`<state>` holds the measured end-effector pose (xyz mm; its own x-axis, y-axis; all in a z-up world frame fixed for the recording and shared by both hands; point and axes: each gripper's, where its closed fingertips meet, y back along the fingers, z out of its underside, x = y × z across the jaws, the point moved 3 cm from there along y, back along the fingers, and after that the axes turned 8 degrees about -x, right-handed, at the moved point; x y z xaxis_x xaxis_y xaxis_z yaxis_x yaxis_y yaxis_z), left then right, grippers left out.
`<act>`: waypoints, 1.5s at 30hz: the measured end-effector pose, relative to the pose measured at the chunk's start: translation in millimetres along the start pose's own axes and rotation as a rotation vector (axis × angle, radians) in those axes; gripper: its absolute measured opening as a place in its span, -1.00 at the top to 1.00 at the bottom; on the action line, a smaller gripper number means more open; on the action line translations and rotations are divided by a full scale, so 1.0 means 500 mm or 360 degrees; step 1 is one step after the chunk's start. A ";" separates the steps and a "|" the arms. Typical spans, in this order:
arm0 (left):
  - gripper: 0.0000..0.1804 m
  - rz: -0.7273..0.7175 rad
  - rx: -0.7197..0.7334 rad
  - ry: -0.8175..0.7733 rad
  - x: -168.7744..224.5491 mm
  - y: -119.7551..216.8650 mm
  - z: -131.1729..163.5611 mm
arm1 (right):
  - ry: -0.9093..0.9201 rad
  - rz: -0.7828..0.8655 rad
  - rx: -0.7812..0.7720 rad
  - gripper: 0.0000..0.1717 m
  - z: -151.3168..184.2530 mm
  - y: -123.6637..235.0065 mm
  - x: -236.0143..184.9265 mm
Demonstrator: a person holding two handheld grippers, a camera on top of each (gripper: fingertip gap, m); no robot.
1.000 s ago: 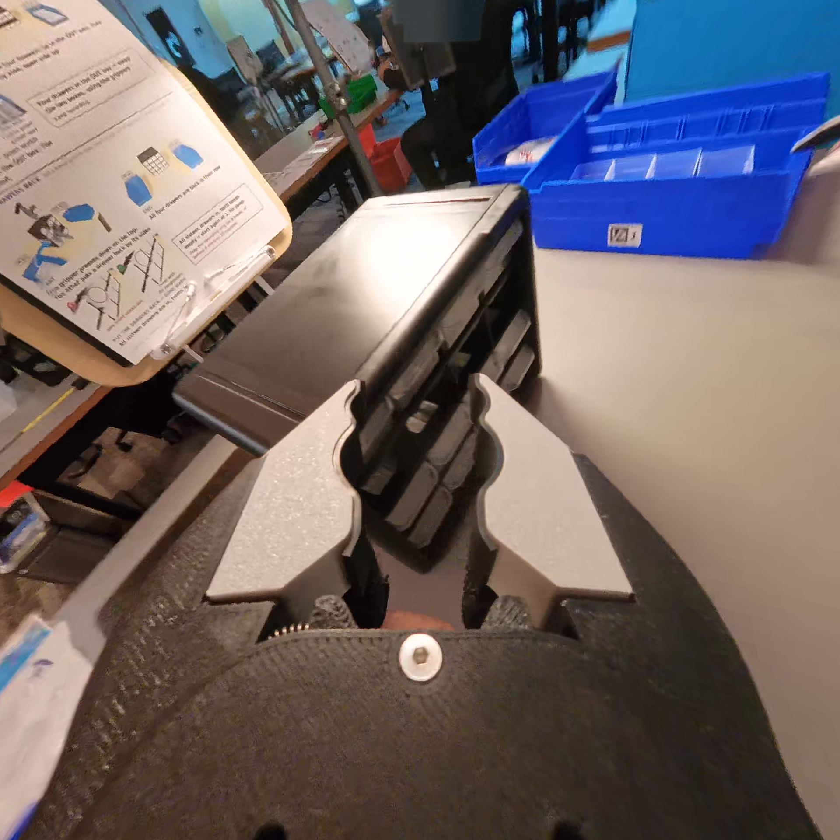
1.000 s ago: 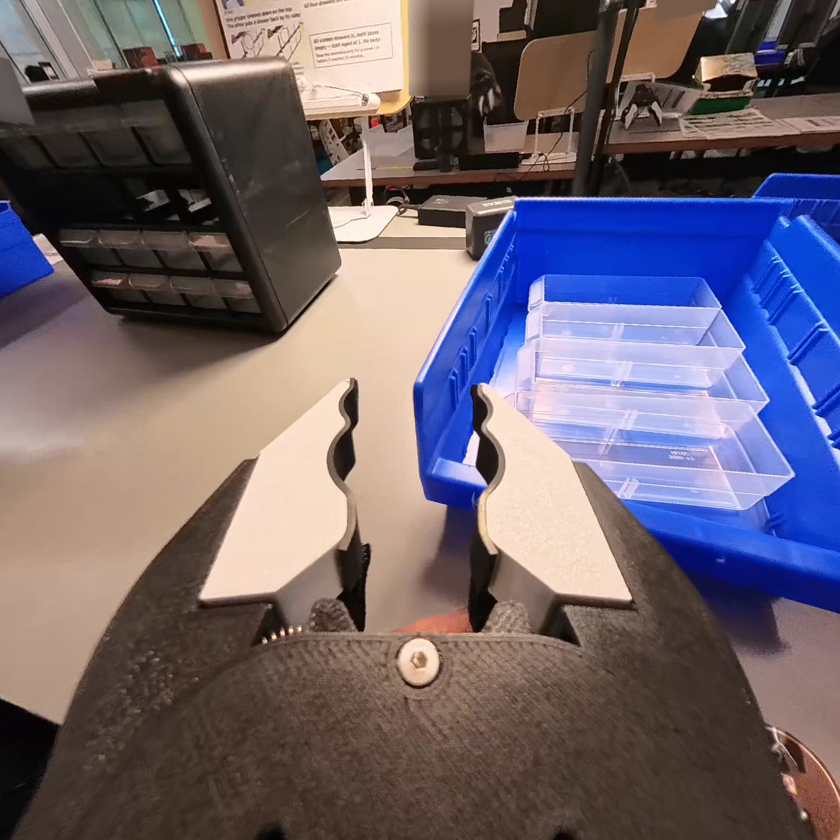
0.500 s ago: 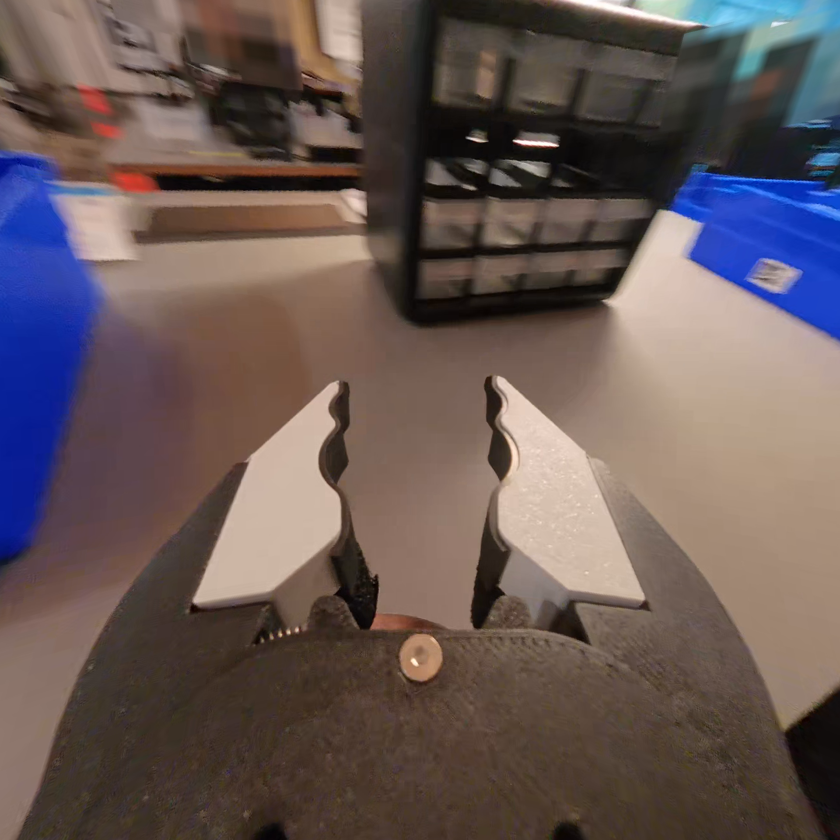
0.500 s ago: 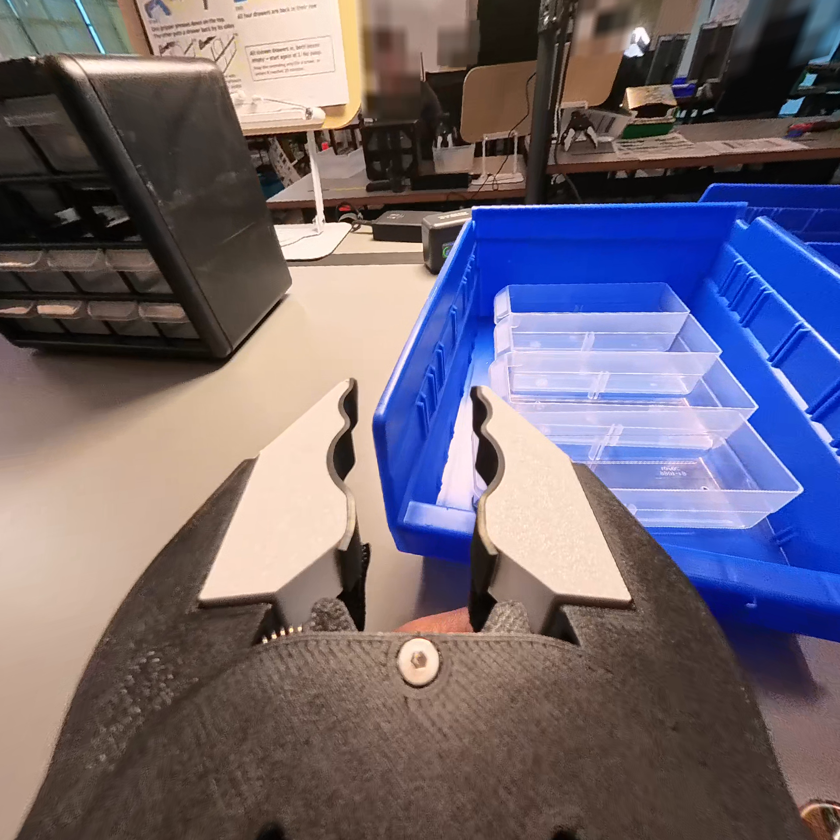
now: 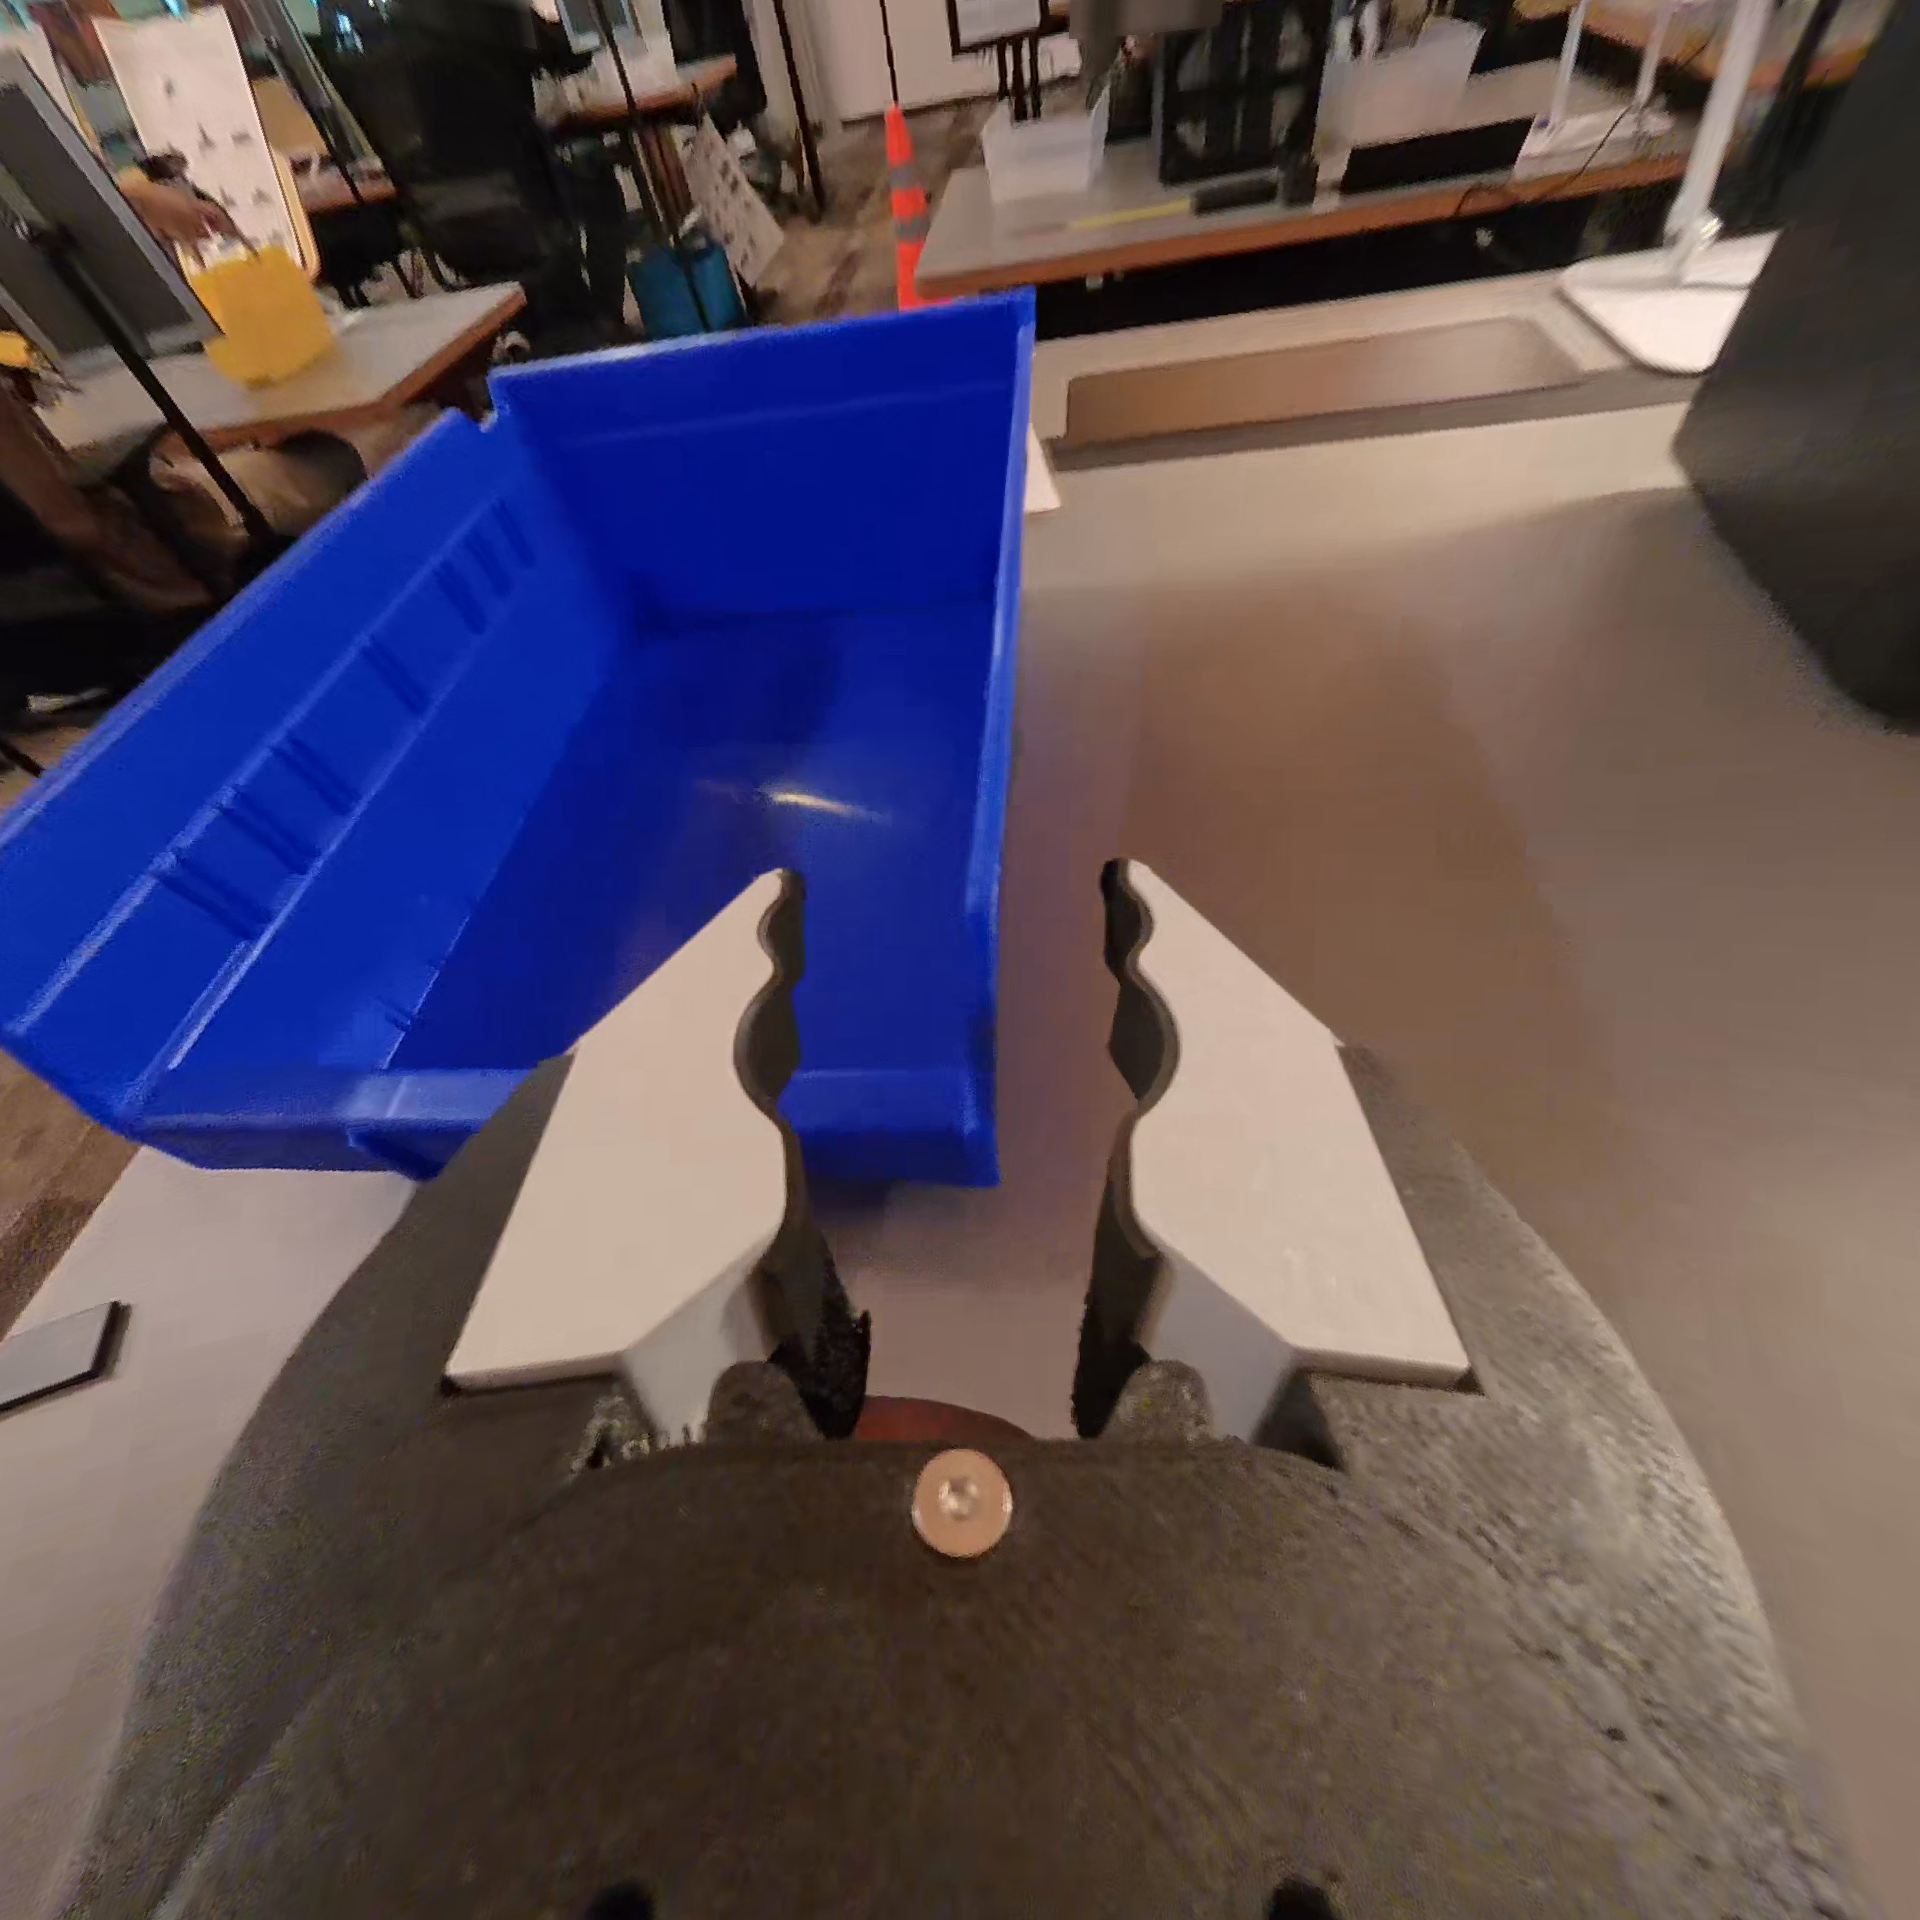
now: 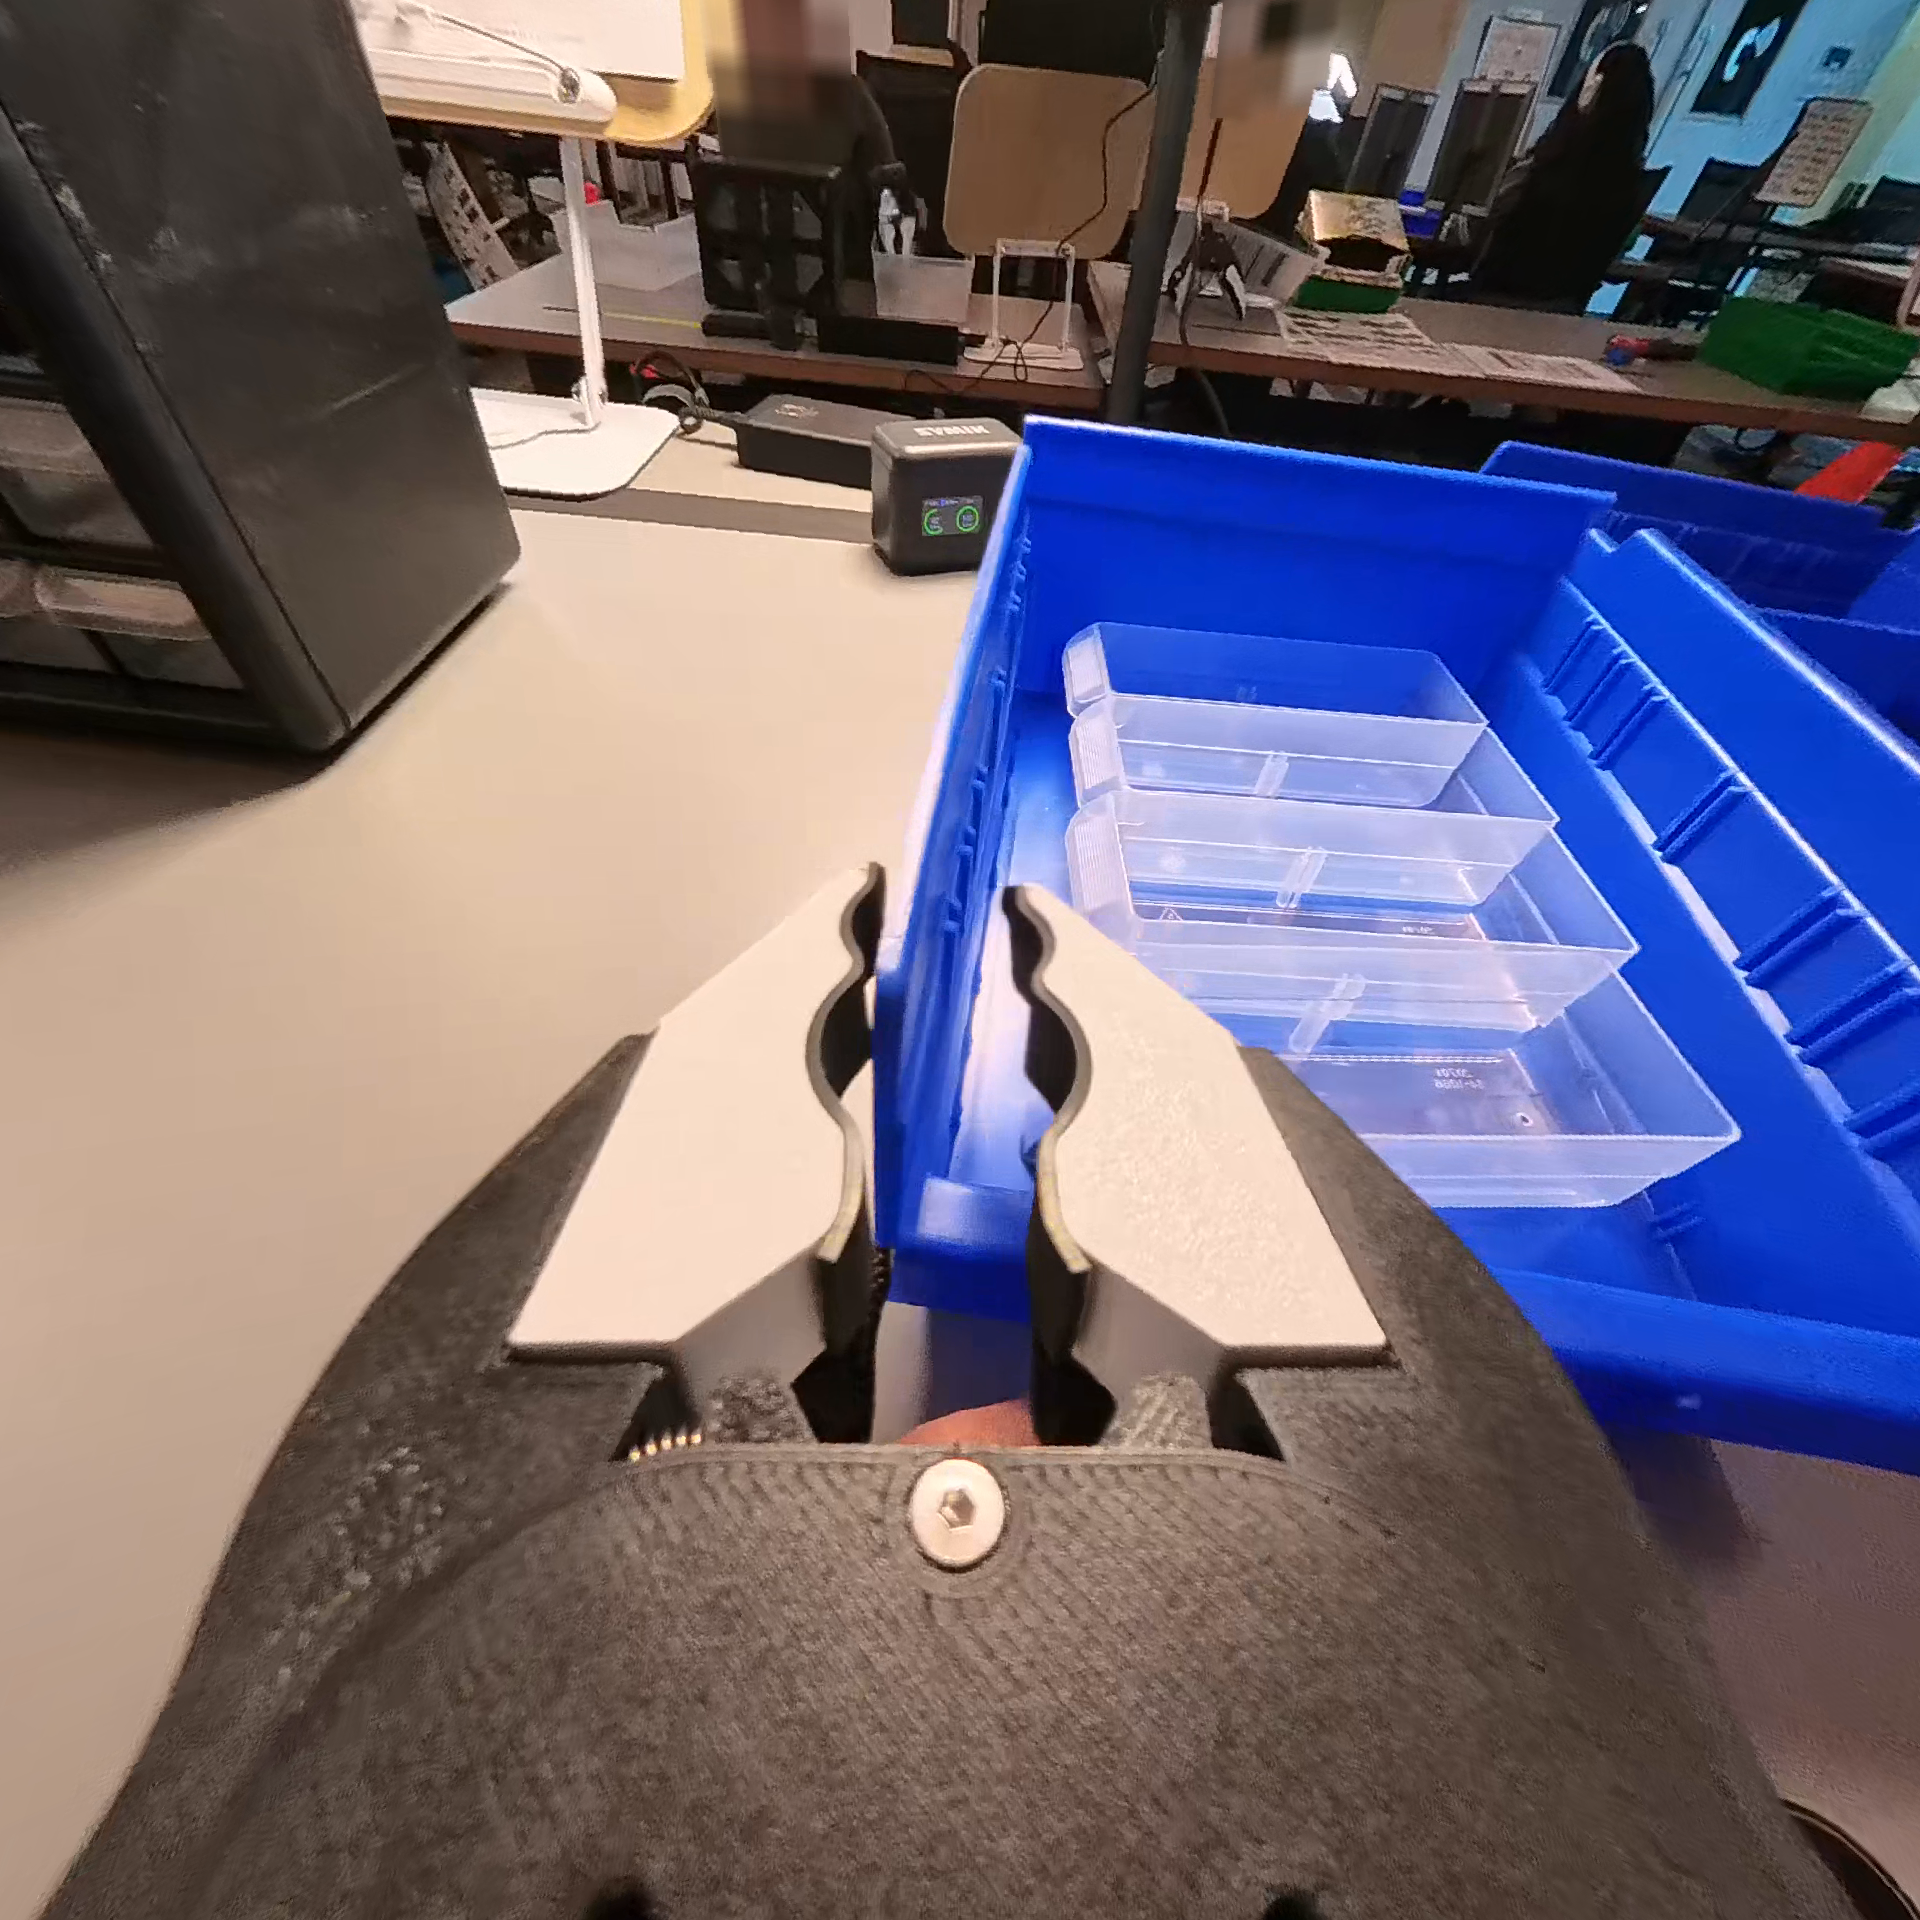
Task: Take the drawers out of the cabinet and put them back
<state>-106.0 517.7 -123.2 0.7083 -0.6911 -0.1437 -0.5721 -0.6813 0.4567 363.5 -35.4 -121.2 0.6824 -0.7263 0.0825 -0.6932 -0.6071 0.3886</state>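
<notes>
Left wrist view: my left claw [image 5: 951,883] spread, bare, above a blue bin [image 5: 540,665] showing only its own floor.
Right wrist view: my right claw [image 6: 940,904] narrowed astride the blue bin's wall [image 6: 940,935], grip unclear; four clear drawers [image 6: 1351,894] inside; black cabinet [image 6: 239,343] left.

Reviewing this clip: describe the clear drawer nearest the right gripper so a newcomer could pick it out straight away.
Start at the blue bin to the right of the black cabinet on the grey table. Inside lies a row of clear plastic drawers. The one meant is the frontmost drawer, closest to the right gripper; unlike those behind it, nothing overlaps it and its whole floor shows.
</notes>
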 end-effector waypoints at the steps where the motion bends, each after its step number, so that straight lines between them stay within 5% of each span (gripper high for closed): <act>1: 0.43 -0.0007 -0.0033 0.0000 -0.004 -0.016 0.003 | 0.0017 0.0020 0.0002 0.82 0.000 0.001 0.000; 4: 0.88 0.0019 -0.0046 -0.0036 0.006 -0.037 0.002 | 0.0047 0.0091 0.0005 0.95 0.004 0.006 0.005; 6: 0.97 0.0018 -0.0026 -0.0047 0.013 -0.038 0.004 | 0.0061 0.0092 0.0002 0.96 0.008 0.014 0.007; 15: 0.98 0.0183 0.0014 -0.0147 0.071 0.030 0.023 | 0.0028 -0.0109 0.0026 0.95 0.041 0.090 0.013; 23: 0.99 0.0412 0.0227 -0.0200 0.107 0.161 0.023 | 0.0095 -0.0396 0.0104 0.96 0.070 0.160 -0.003; 35: 1.00 0.0817 0.0374 -0.0183 0.145 0.336 0.023 | 0.0269 -0.0879 0.0150 0.95 0.103 0.260 -0.097; 45: 1.00 0.1231 0.0765 -0.0382 0.204 0.498 -0.041 | 0.0458 -0.1357 0.0149 0.96 0.124 0.336 -0.199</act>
<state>-167.8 282.8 -6.4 -0.0132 -0.9881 -0.1534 -0.9952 -0.0018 0.0974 164.8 -85.3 -121.0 0.9961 0.0829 0.0317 0.0668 -0.9352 0.3478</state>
